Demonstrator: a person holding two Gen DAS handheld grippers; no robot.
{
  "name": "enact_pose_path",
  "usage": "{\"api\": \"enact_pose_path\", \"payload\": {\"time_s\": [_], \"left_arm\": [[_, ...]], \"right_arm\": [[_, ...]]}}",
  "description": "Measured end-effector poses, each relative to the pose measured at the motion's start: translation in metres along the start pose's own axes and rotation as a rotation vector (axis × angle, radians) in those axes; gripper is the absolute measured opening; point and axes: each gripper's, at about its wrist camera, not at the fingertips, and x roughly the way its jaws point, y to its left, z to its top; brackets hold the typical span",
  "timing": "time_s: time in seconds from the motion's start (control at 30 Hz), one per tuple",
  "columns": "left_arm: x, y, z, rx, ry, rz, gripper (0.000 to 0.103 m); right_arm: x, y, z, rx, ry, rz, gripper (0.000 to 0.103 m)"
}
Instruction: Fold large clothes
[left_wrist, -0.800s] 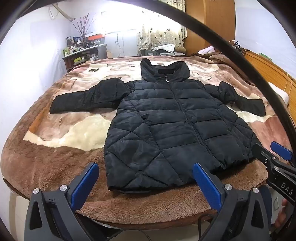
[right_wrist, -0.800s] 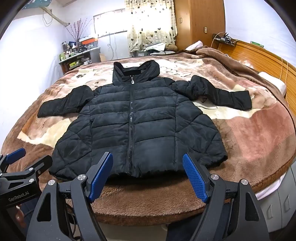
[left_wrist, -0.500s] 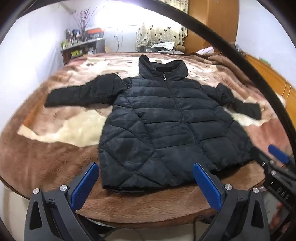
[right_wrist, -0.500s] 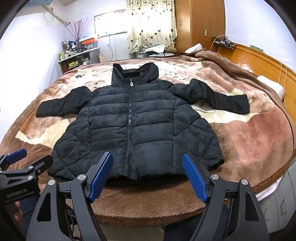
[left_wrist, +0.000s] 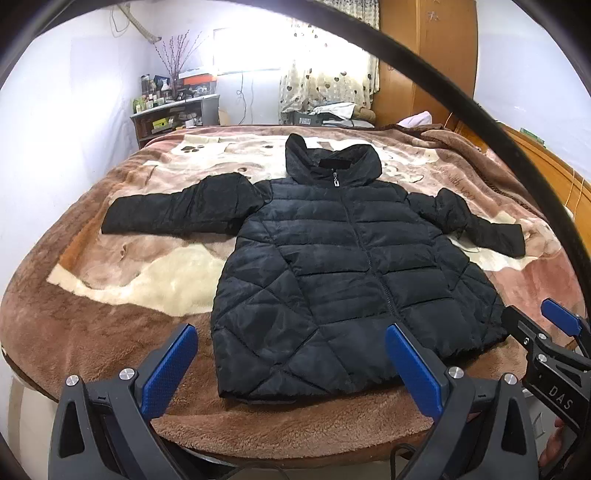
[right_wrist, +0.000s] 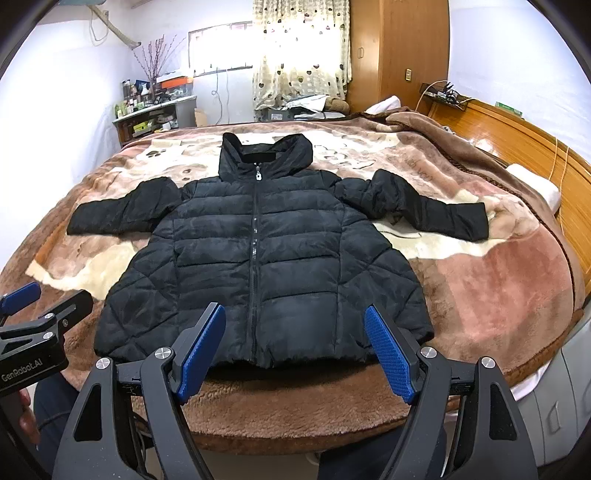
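Observation:
A black hooded puffer jacket (left_wrist: 332, 273) lies flat, zipped, front up on the bed, sleeves spread to both sides; it also shows in the right wrist view (right_wrist: 255, 266). My left gripper (left_wrist: 291, 369) is open and empty, held just short of the jacket's hem near its left corner. My right gripper (right_wrist: 295, 350) is open and empty, held just short of the hem's middle. Each gripper shows at the edge of the other's view: the right one (left_wrist: 554, 343) and the left one (right_wrist: 33, 314).
A brown and cream fleece blanket (right_wrist: 480, 280) covers the bed. A wooden headboard (right_wrist: 535, 147) and a white pillow (right_wrist: 535, 184) are at the right. A cluttered shelf (left_wrist: 173, 110) and a wardrobe (right_wrist: 399, 55) stand at the far wall.
Both grippers have shifted slightly; the left view has swung back after tilting, and the jacket has not moved. Both stay open.

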Motion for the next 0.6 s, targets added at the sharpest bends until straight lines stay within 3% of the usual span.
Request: {"api": "enact_pose_path", "payload": {"time_s": [0.6], "left_arm": [[-0.0043, -0.0023, 0.0022, 0.008, -0.011, -0.007, 0.103]], "right_arm": [[-0.0069, -0.0016, 0.0035, -0.013, -0.015, -0.009, 0.078]]}}
